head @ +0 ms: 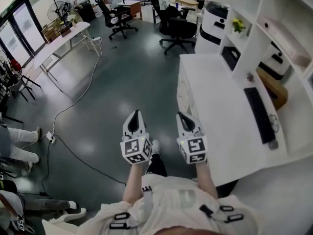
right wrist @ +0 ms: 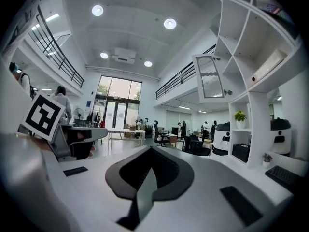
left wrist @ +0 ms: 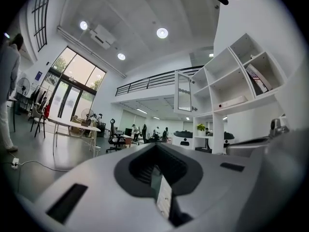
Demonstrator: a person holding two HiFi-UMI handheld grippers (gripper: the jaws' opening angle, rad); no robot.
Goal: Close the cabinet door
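My shirt [head: 181, 199] and its harness straps fill the bottom of the head view, and just ahead of them I hold both grippers out level, side by side, above the dark floor [head: 122, 77]. The left gripper [head: 136, 114] has its jaws pressed together with nothing between them, and the right gripper [head: 181, 116] is the same, its pads meeting in one thin line. The edge of the white desk [head: 215, 97] lies just to my right, with a black keyboard [head: 259, 114] further in. The cabinet door [right wrist: 211, 77], a white frame with ribbed glass, stands swung open from the upper part of the white shelf unit [right wrist: 251, 57], well ahead of both grippers and above them.
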